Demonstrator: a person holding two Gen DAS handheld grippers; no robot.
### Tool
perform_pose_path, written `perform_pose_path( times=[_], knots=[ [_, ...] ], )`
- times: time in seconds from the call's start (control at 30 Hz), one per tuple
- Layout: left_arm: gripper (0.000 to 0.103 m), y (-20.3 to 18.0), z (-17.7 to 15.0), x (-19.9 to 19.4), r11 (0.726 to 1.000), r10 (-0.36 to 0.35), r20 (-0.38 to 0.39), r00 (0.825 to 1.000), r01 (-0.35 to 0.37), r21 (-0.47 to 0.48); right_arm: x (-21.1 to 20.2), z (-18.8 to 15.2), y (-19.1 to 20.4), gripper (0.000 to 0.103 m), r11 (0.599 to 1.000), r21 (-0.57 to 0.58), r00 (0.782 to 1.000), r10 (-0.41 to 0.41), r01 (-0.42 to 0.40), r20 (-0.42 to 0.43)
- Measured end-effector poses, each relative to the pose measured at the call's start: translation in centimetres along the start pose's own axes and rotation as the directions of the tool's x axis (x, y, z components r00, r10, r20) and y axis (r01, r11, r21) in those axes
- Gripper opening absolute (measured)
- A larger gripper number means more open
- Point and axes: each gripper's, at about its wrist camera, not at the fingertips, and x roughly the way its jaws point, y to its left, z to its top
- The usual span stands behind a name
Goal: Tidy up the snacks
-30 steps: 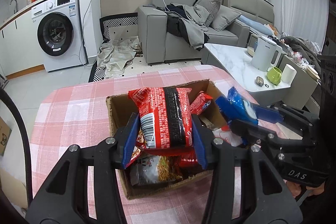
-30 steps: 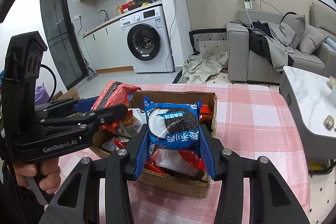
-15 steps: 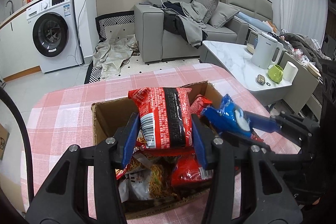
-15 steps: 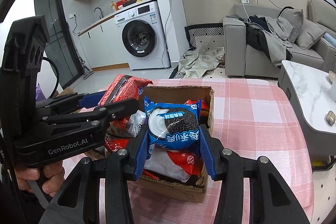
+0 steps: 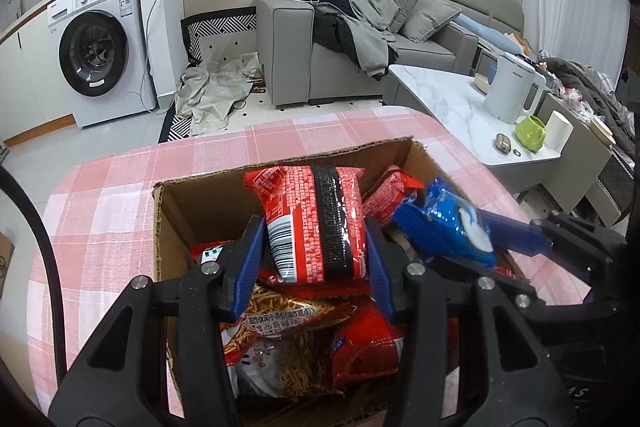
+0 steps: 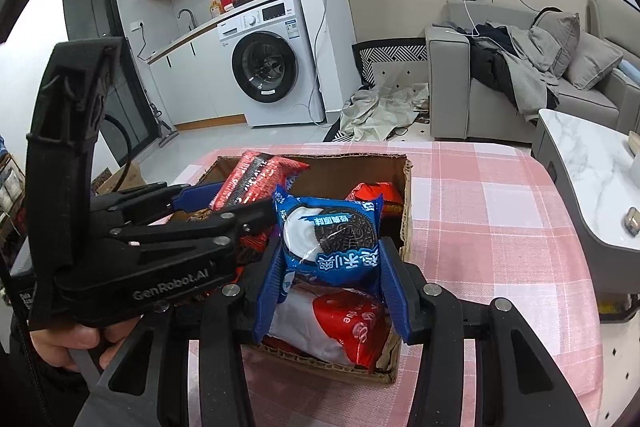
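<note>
An open cardboard box (image 5: 172,207) (image 6: 406,195) of snack packets stands on a table with a pink checked cloth (image 5: 100,195). My left gripper (image 5: 316,259) is shut on a red and black noodle packet (image 5: 316,223) and holds it over the box; it also shows in the right wrist view (image 6: 256,179). My right gripper (image 6: 332,275) is shut on a blue cookie packet (image 6: 330,235), held over the box's near side; this packet shows at the right in the left wrist view (image 5: 448,227). Several red and orange packets (image 5: 280,339) lie in the box.
A marble coffee table (image 5: 452,103) with a white kettle (image 5: 510,87) and green cup (image 5: 530,133) stands right of the table. A grey sofa (image 5: 360,39) and a washing machine (image 5: 96,47) are beyond. The pink cloth (image 6: 500,227) spreads right of the box.
Both grippers have moved forward and lower over the box, each still holding its packet. The box now fills more of both views.
</note>
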Motion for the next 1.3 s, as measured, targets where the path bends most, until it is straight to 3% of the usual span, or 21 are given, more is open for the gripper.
perform_pose_path(
  times=[0.2,0.33,0.43,0.5,0.6,0.67,0.8,0.93,1.3],
  knots=[
    [0.045,-0.2,-0.4,0.5,1.000,0.010,0.000,1.000,-0.010,0.015,0.4,0.2,-0.1,0.046,1.000,0.002,1.000,-0.001,0.001,0.002],
    [0.045,0.1,-0.5,0.1,1.000,-0.021,0.002,1.000,0.021,-0.006,0.2,0.2,-0.1,0.050,1.000,0.002,1.000,0.010,-0.010,0.013],
    [0.047,0.4,-0.6,-0.7,1.000,-0.023,0.021,1.000,0.024,-0.017,-0.6,0.3,-0.1,0.055,1.000,-0.013,0.999,0.008,-0.008,0.031],
    [0.052,0.5,-0.7,-1.3,1.000,-0.019,0.026,0.999,0.020,-0.017,-1.0,0.3,-0.2,0.063,1.000,-0.020,0.999,0.008,-0.007,0.044],
    [0.068,0.6,-0.9,-2.7,1.000,-0.020,0.043,0.999,0.021,-0.019,-2.3,0.2,-0.3,0.075,1.000,-0.023,0.997,-0.008,0.010,0.076],
    [0.085,0.9,-1.0,-3.7,1.000,-0.010,0.055,0.998,0.012,-0.022,-3.0,0.2,-0.5,0.089,1.000,-0.020,0.996,-0.016,0.018,0.088],
    [0.102,1.2,-1.8,-6.2,0.999,0.009,0.085,0.996,-0.005,-0.041,-4.9,-0.3,-1.4,0.102,1.000,0.006,0.993,0.022,-0.022,0.117],
    [0.102,1.6,-2.9,-8.8,0.999,0.001,0.133,0.991,0.005,-0.045,-6.3,-1.0,-1.9,0.103,0.998,0.027,0.989,0.060,-0.065,0.138],
    [0.102,2.7,-7.7,-14.3,0.997,0.008,0.205,0.979,0.009,-0.080,-8.9,-4.3,0.7,0.103,0.997,-0.062,0.976,0.068,-0.056,0.206]
  ],
)
